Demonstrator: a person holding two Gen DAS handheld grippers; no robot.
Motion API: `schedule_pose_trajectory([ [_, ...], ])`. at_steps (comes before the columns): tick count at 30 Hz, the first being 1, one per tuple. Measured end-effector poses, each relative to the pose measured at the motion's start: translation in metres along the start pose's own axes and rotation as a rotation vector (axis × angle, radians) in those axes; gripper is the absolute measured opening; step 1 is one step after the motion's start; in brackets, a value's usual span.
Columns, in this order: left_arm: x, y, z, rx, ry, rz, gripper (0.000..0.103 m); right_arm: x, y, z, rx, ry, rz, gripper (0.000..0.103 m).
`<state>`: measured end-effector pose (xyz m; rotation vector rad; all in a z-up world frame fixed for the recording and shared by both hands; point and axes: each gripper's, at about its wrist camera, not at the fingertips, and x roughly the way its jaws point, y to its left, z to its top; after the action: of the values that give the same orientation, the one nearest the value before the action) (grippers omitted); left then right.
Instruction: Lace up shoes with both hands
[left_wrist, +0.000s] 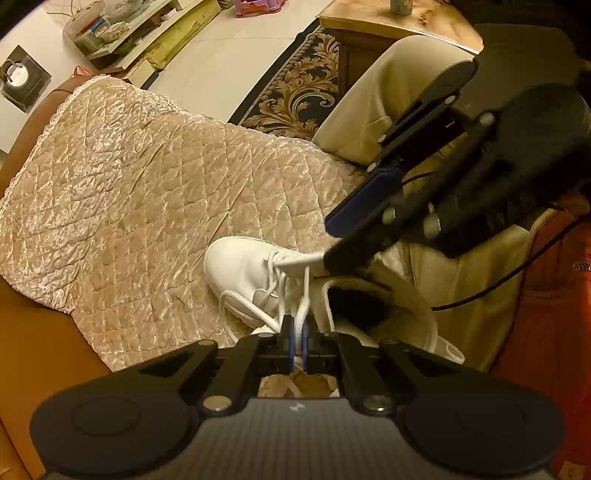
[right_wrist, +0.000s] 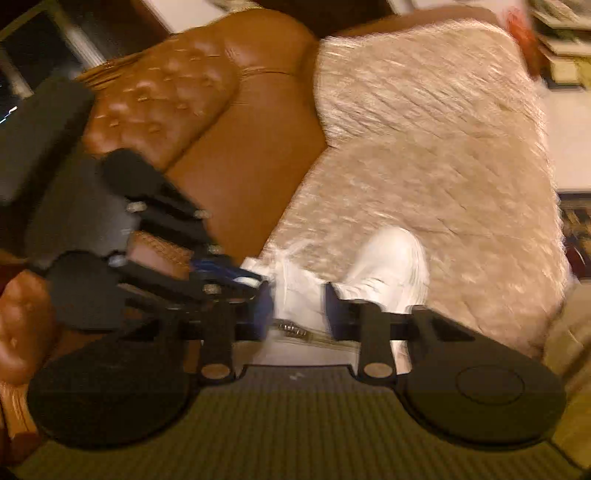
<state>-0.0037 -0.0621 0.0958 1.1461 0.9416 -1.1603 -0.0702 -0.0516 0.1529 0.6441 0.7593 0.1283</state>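
Now left gripper (left_wrist: 295, 336) jaws clenched on lace (left_wrist: 303, 295); right gripper (right_wrist: 299, 314) jaws released above shoe (right_wrist: 388, 262).

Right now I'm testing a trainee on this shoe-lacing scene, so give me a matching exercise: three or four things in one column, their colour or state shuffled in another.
Things:
1. shoe
2. quilted cover
3. left gripper
4. right gripper

States:
A. jaws apart
B. white, lying on the cover
C. shut on a lace
D. beige, spread over the brown sofa

Pairs: 1-B, 2-D, 3-C, 4-A
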Motion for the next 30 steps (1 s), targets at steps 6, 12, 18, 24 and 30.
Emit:
schedule_pose_trajectory([
  [6, 0.004, -0.004, 0.01, 0.051, 0.019, -0.004, 0.004, -0.002, -0.048, -0.004, 0.282, -0.024, 0.086, 0.029],
  [12, 0.016, -0.008, 0.025, 0.111, 0.077, -0.027, 0.004, 0.002, -0.064, -0.009, 0.361, -0.022, 0.135, 0.03],
  [18, 0.019, -0.007, 0.028, 0.125, 0.112, -0.04, 0.004, -0.007, -0.059, -0.01, 0.36, -0.017, 0.144, 0.03],
  [24, 0.017, -0.007, 0.028, 0.153, 0.139, -0.041, 0.004, -0.01, -0.056, -0.008, 0.344, -0.012, 0.147, 0.03],
  [30, 0.018, -0.006, 0.031, 0.158, 0.154, -0.044, 0.004, -0.009, -0.056, -0.007, 0.344, -0.011, 0.15, 0.03],
])
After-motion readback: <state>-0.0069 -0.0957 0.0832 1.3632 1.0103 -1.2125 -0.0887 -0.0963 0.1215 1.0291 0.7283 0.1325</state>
